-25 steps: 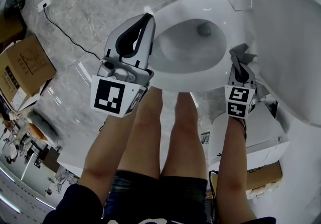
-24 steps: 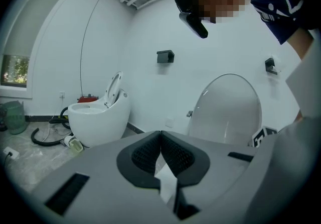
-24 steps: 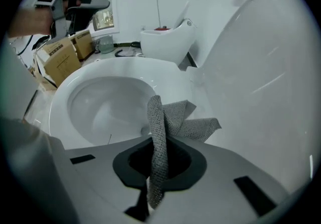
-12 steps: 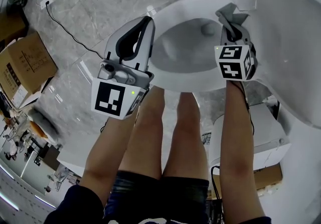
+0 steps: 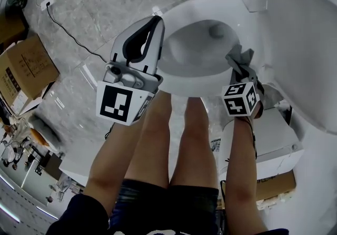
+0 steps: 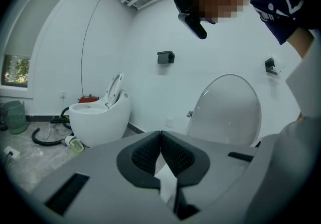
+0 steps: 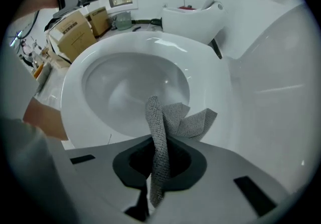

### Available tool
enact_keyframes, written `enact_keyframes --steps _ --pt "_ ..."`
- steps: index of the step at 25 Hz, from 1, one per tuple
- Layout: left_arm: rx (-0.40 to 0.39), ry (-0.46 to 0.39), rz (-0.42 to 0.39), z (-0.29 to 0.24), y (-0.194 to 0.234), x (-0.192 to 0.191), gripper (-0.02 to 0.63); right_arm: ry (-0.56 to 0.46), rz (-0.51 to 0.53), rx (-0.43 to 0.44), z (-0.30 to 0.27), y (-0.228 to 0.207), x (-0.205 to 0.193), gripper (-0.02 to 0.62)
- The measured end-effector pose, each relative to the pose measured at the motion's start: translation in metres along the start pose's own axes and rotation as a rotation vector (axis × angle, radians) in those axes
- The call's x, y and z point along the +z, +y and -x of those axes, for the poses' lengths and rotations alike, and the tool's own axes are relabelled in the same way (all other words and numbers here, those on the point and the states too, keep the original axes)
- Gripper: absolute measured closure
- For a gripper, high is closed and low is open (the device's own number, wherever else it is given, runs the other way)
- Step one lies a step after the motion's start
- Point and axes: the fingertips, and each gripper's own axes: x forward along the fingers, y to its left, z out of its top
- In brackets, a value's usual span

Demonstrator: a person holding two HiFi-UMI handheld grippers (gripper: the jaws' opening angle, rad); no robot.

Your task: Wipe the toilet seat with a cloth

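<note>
Grey cloth [image 7: 159,132] tight in the right claw [image 5: 239,64] over the toilet seat [image 5: 189,87]; left claw [image 6: 160,133] closed, empty

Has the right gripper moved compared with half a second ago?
Yes. The right gripper, shut on the cloth, has come back along the toilet seat, away from the hinge, toward the front rim.

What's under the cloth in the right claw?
The gray cloth, pinched in the right claw, hangs over the white toilet seat, at the edge of the open bowl. The seat patch beneath it is covered; contact can't be confirmed.
</note>
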Motion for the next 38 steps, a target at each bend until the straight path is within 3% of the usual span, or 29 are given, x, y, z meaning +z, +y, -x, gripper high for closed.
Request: enact_keyframes --steps 5,11,16,19,24,28,31,38 --pt "0.007 0.0 0.001 0.003 0.005 0.0 0.586 -0.026 0.005 -0.031 -0.005 -0.025 0.016 0.568" --pt "0.024 0.0 0.007 0.012 0.016 -0.001 0.586 -0.163 -0.009 -0.115 -0.018 -0.062 0.091 0.568" --pt "0.041 -0.003 0.005 0.019 0.026 0.001 0.586 -0.327 -0.121 -0.067 -0.02 -0.061 0.142 0.568" --pt "0.052 -0.004 0.007 0.026 0.033 0.0 0.586 -0.355 -0.155 -0.069 -0.016 -0.062 0.147 0.568" --pt "0.064 -0.008 0.018 0.035 0.047 -0.002 0.586 -0.381 -0.321 -0.161 -0.002 -0.085 0.125 0.568" --pt "0.07 -0.015 0.02 0.037 0.051 -0.001 0.586 -0.407 -0.387 -0.2 -0.001 -0.093 0.122 0.568" --pt "0.077 -0.016 0.019 0.041 0.057 -0.001 0.586 -0.432 -0.353 -0.103 -0.013 -0.071 0.145 0.568" --pt "0.097 -0.014 0.022 0.05 0.069 -0.005 0.586 -0.547 -0.174 0.212 -0.025 0.039 0.21 0.567"
